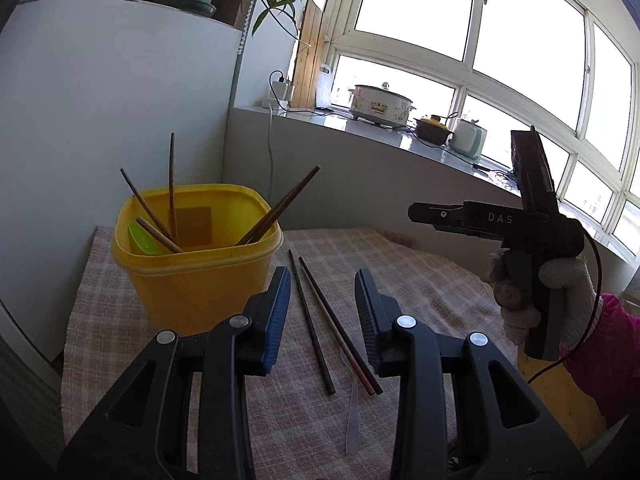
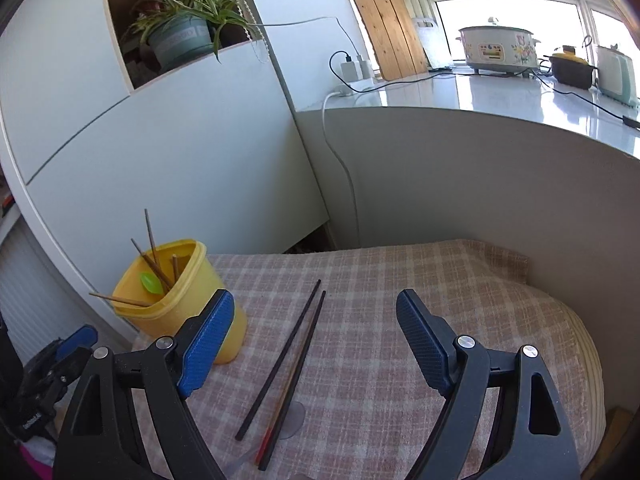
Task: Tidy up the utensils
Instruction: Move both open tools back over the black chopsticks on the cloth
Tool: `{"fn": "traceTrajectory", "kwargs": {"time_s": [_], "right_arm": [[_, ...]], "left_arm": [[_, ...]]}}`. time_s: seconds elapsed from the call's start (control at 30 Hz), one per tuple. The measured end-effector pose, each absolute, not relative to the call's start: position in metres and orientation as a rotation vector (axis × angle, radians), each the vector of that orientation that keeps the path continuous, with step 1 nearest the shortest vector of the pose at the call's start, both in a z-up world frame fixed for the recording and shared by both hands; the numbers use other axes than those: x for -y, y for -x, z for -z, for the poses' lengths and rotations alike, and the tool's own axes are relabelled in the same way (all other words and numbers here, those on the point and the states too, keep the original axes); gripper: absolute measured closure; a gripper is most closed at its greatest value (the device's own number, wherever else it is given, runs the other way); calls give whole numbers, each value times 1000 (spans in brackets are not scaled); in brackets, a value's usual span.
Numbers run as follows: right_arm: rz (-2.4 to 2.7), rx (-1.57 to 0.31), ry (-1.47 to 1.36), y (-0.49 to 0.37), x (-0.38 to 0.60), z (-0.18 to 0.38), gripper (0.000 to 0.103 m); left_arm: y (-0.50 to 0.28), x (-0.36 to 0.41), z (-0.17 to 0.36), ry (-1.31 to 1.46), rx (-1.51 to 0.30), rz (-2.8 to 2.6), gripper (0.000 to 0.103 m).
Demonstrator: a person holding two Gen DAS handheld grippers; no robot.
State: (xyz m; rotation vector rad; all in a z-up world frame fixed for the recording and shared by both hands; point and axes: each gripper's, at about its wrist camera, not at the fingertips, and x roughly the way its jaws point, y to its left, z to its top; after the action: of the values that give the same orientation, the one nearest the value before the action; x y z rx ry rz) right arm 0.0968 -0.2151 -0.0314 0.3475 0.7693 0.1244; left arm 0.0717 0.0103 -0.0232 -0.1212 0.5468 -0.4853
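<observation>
A checked pink and cream cloth covers the table and fills the lower half of both views. Behind it stand a white cabinet and a long window sill. On the sill, in the upper right of the right wrist view, sit a white flowered cooker, a dark pot with a yellow lid and a pale green appliance. A potted plant sits in a cubby in the cabinet, upper left.

The yellow tub stands on the cloth at the left of the left wrist view. Several brown chopsticks lean inside it, and a green spoon rests in it too.

The left gripper is at the bottom middle of its view. Its blue pads are spread apart and hold nothing. The right gripper is also spread wide and holds nothing. A gloved hand holds its handle at the right of the left wrist view.

Two dark chopsticks lie side by side on the cloth, just right of the tub and between the pads in both views. A clear plastic spoon lies on the cloth, partly under their near ends.
</observation>
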Motion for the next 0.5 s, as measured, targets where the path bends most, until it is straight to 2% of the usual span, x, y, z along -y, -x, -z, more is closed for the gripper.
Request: {"fn": "traceTrajectory", "kwargs": {"time_s": [0.27, 0.3, 0.37, 0.5], "right_arm": [[-207, -947, -361, -115, 207, 80, 23], [-212, -974, -375, -119, 207, 86, 26], [-231, -1030, -406, -127, 207, 100, 41], [-259, -1128, -477, -143, 206, 126, 60]], "left_arm": [[-91, 18, 77, 84, -751, 496, 70], [-92, 22, 82, 68, -767, 489, 70], [-94, 28, 91, 44, -789, 481, 70], [-102, 40, 104, 13, -830, 470, 72]]}}
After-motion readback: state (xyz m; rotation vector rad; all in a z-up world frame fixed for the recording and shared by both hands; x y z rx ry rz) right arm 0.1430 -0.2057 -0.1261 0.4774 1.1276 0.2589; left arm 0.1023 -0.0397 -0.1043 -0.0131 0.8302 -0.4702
